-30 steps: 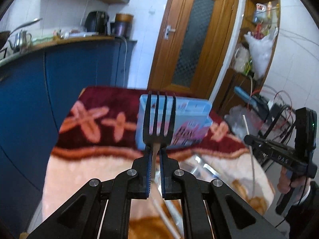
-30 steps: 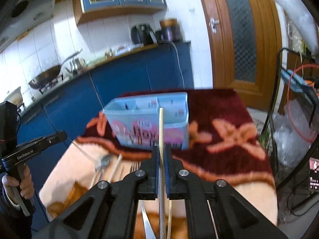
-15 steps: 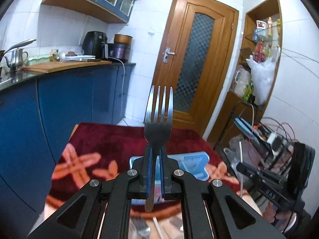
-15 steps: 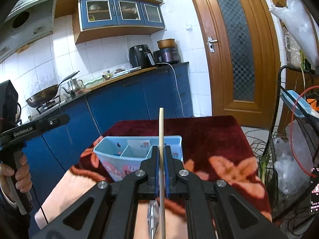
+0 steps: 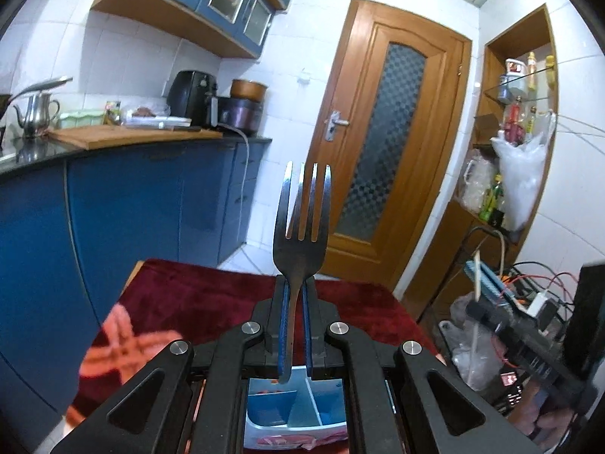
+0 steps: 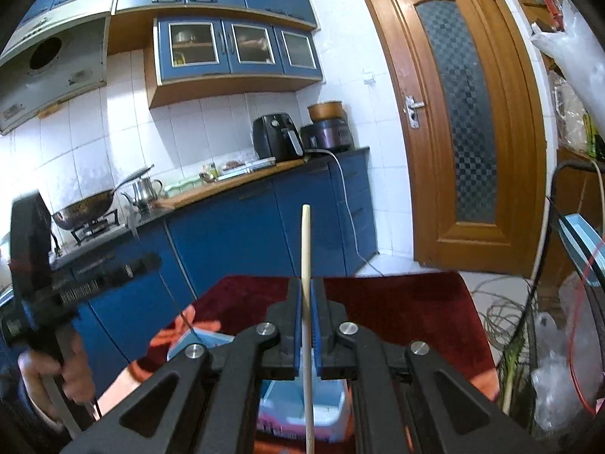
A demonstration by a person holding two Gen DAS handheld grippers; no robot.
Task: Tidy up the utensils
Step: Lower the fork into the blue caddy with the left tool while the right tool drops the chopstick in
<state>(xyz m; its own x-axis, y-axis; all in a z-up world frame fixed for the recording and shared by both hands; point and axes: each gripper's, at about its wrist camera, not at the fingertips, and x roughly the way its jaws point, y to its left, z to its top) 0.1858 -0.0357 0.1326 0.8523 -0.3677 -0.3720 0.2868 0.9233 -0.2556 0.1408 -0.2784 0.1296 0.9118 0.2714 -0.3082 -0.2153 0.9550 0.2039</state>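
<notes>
My left gripper (image 5: 294, 302) is clamped on the fork (image 5: 300, 234), my right gripper (image 6: 307, 302) on a chopstick (image 6: 306, 265); the organizer (image 5: 295, 412) sits below both. Its compartments are probably half hidden, so either could snag a divider.

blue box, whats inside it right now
In the left wrist view the blue box shows divider walls and bare blue compartments; no utensil is visible inside. The left gripper, shut on the fork, covers most of its rim and sides, so the rest cannot be seen.
</notes>
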